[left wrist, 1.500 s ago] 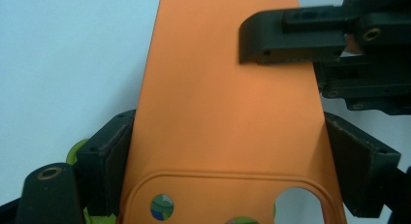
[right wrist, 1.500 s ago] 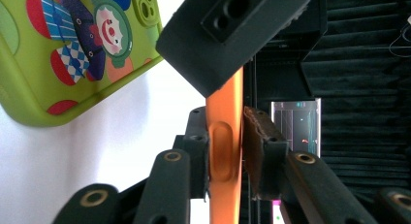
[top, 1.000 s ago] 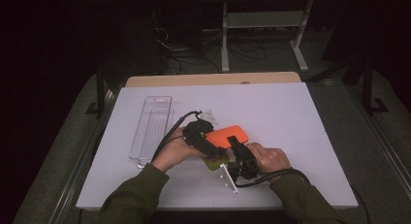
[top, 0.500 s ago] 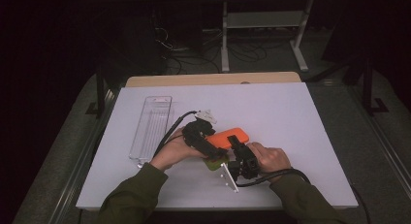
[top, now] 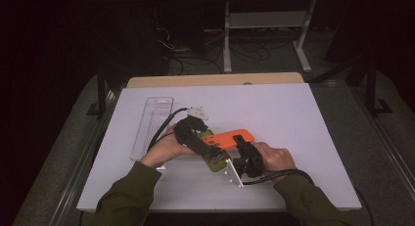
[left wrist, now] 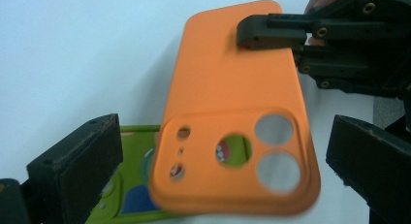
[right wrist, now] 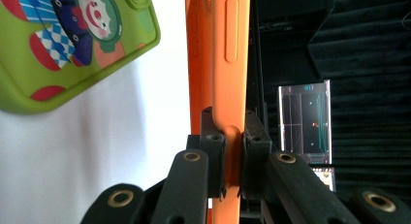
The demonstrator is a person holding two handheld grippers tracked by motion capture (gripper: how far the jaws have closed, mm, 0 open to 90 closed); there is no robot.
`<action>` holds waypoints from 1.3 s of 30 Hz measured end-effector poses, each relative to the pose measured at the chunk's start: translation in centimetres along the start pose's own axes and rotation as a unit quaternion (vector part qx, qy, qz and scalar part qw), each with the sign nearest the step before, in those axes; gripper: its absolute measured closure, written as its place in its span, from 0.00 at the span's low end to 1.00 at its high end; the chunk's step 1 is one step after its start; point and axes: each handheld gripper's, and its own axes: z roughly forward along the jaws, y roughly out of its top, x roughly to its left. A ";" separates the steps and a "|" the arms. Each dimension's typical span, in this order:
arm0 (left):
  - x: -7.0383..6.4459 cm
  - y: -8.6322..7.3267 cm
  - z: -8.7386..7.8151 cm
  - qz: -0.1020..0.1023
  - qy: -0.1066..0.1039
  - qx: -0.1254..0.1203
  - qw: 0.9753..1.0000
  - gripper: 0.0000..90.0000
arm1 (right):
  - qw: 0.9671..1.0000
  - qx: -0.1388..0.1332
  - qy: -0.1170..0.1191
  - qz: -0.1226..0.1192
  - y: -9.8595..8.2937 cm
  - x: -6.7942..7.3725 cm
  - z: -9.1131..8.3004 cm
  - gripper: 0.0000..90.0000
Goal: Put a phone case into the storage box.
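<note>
An orange phone case is held by its edge in my right gripper, which is shut on it. In the right gripper view the case stands edge-on between the clamped jaws of the right gripper. My left gripper is open, one jaw on each side of the camera-cutout end of the orange case, without touching it. A green phone case with a clown picture lies on the white table below, partly hidden by the orange one. In the high view the left gripper sits over the green case.
A clear plastic tray lies to the left on the white tabletop. A small white piece rests just behind the left hand. Both cables trail toward the near edge. Dark floor and a metal stand lie beyond the table.
</note>
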 end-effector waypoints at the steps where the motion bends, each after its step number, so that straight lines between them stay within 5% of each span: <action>1: 0.2 -0.1 -0.2 -0.001 0.001 0.000 1.000 0.00 | 1.000 0.001 0.001 0.003 -0.1 0.0 0.0 0.91; 13: 1.2 -0.8 -1.2 -0.012 0.022 -0.002 1.000 0.00 | 0.996 0.017 0.039 0.080 -1.5 -1.1 0.6 0.91; 20: 1.4 -0.9 -1.2 -0.003 0.025 -0.001 1.000 0.00 | 0.986 0.029 0.062 0.152 -2.1 -1.5 0.9 0.91; 24: 1.3 -0.9 -1.2 -0.013 0.030 -0.003 0.999 0.00 | 0.982 0.028 0.071 0.173 -2.7 -2.1 1.0 0.91; 27: 1.4 -1.0 -1.2 -0.013 0.033 -0.006 0.999 0.00 | 0.972 0.033 0.084 0.217 -2.9 -2.4 1.0 0.91; 29: 1.5 -1.0 -1.1 -0.014 0.037 -0.008 0.999 0.00 | 0.962 0.033 0.091 0.255 -3.0 -2.5 1.0 0.91; 32: 1.7 -1.1 -1.1 -0.014 0.042 -0.005 0.999 0.00 | 0.954 0.035 0.104 0.278 -3.4 -2.9 1.1 0.91; 33: 1.9 -1.0 -1.3 0.001 0.045 0.007 0.999 0.00 | 0.949 0.037 0.110 0.292 -3.5 -2.9 1.2 0.91; 36: 1.7 -1.1 -1.1 -0.017 0.048 -0.012 0.999 0.00 | 0.939 0.037 0.123 0.319 -4.0 -3.3 1.3 0.91; 39: 1.8 -1.1 -1.2 -0.015 0.054 -0.015 0.998 0.00 | 0.920 0.035 0.138 0.364 -4.2 -3.5 1.5 0.91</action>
